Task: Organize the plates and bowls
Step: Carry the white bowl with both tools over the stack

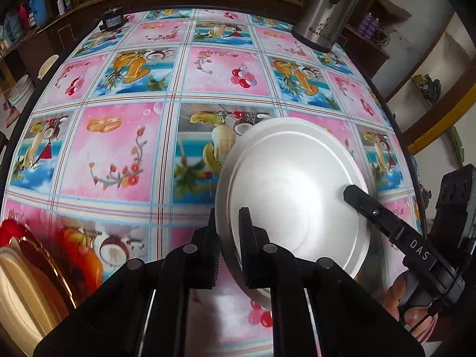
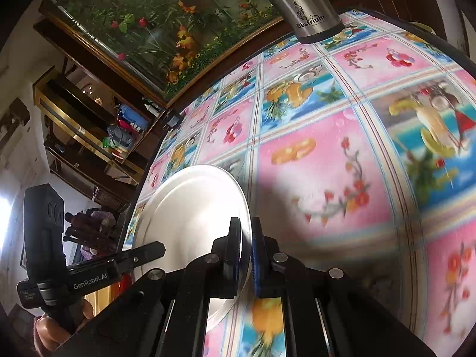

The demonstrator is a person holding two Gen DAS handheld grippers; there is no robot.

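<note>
Two stacked round white plates point(image 1: 294, 196) are clamped at opposite rims by the left gripper point(image 1: 230, 232) and right gripper point(image 2: 245, 255), above the patterned counter point(image 1: 125, 154); one steel flask point(image 1: 322, 12) behind.

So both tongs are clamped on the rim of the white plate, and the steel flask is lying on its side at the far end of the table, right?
Not quite: the steel flask stands upright, as the left wrist view shows. The rest holds: the left tongs and right tongs are both clamped on the rim of the white plate.
</note>
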